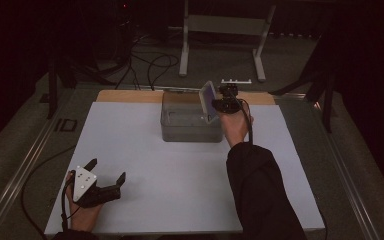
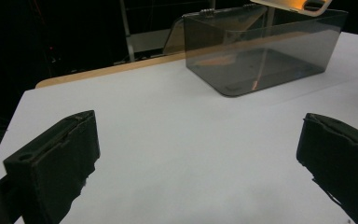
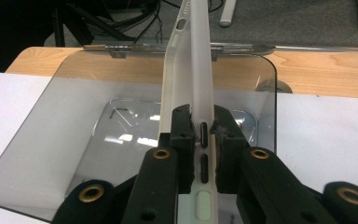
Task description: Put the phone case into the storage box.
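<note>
A smoky clear plastic box point(image 1: 190, 125) stands open at the back middle of the white table top point(image 1: 180, 175). My right gripper point(image 1: 220, 105) hovers over the box's right end, shut on the edge of a pale translucent phone case point(image 1: 208, 97). In the right gripper view the case point(image 3: 189, 60) stands edge-on between the jaws point(image 3: 203, 116), above the box point(image 3: 51, 93). My left gripper point(image 1: 108, 168) rests open near the front left corner. Its own view shows nothing in its jaws point(image 2: 198, 144), with the box point(image 2: 261, 51) and case point(image 2: 291, 5) far ahead.
A strip of bare wood point(image 1: 125, 96) runs along the table's back edge behind the box. Beyond it, on the floor, are a grey metal stand point(image 1: 225, 30) and loose black cables point(image 1: 150, 65). Metal rails point(image 1: 20, 170) flank the table.
</note>
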